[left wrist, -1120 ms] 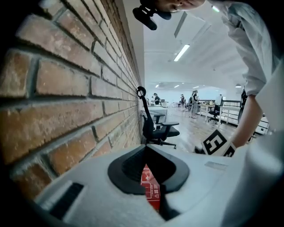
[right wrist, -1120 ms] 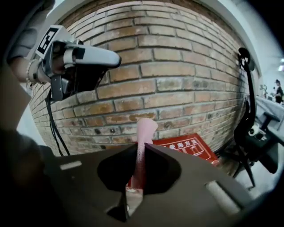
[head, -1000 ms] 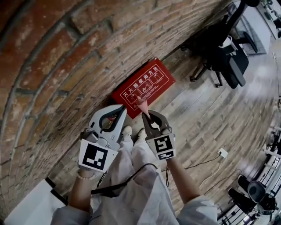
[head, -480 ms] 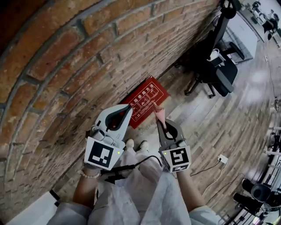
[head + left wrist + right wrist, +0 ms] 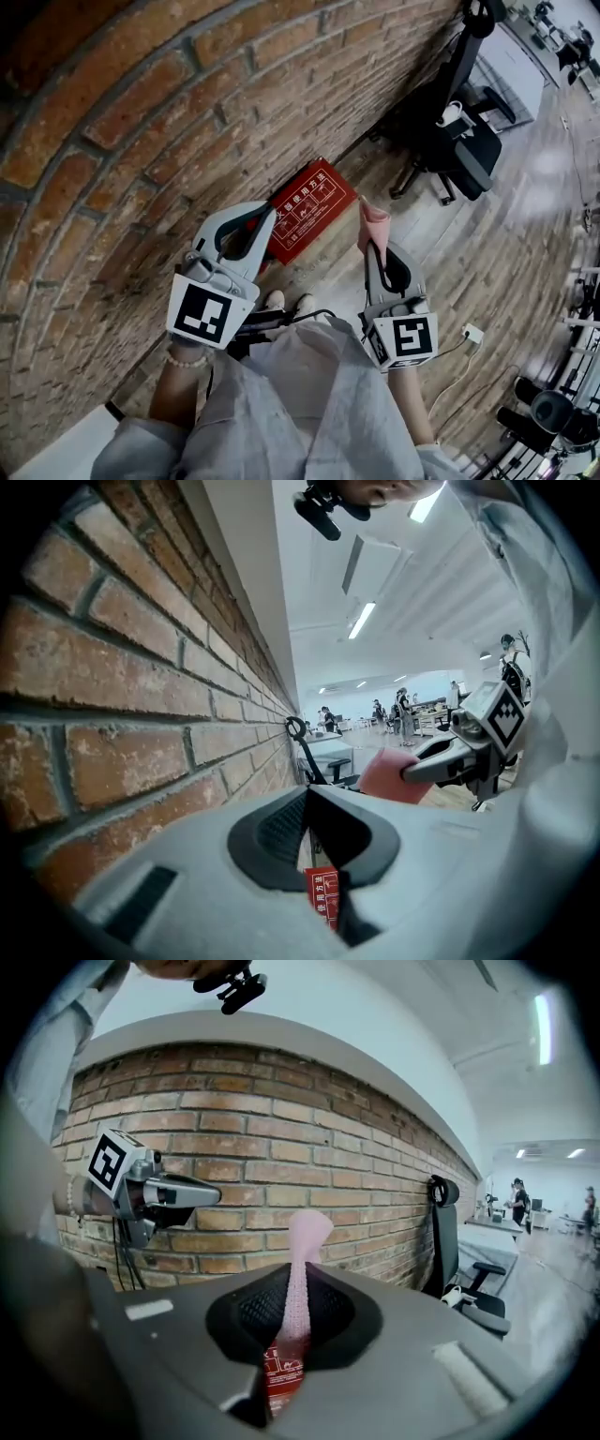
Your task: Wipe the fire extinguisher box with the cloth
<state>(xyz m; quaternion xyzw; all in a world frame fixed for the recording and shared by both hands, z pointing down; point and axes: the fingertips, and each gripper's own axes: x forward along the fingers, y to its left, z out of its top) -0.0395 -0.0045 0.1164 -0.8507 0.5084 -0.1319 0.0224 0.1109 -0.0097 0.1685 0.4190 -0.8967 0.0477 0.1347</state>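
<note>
The red fire extinguisher box point(image 5: 305, 211) lies flat on the wood floor against the brick wall, white print on its top. My right gripper point(image 5: 376, 246) is held high above the floor, to the right of the box, shut on a pink cloth point(image 5: 372, 223) that sticks up past its tips. My left gripper point(image 5: 264, 216) hovers over the box's near-left end, jaws shut with nothing between them. In the left gripper view a strip of the box point(image 5: 323, 897) shows below the jaws, with the cloth point(image 5: 389, 775) beyond. The right gripper view shows the pinched cloth point(image 5: 302, 1269) and the box point(image 5: 281, 1372) underneath.
The brick wall point(image 5: 141, 141) fills the left side. A black office chair point(image 5: 450, 127) stands beyond the box. A white socket block with a cable point(image 5: 472, 331) lies on the floor at the right. The person's shoes point(image 5: 273, 300) stand just short of the box.
The two grippers have drawn apart: the right one has swung right with the cloth, off the box. The left has stayed over the box's near end.
</note>
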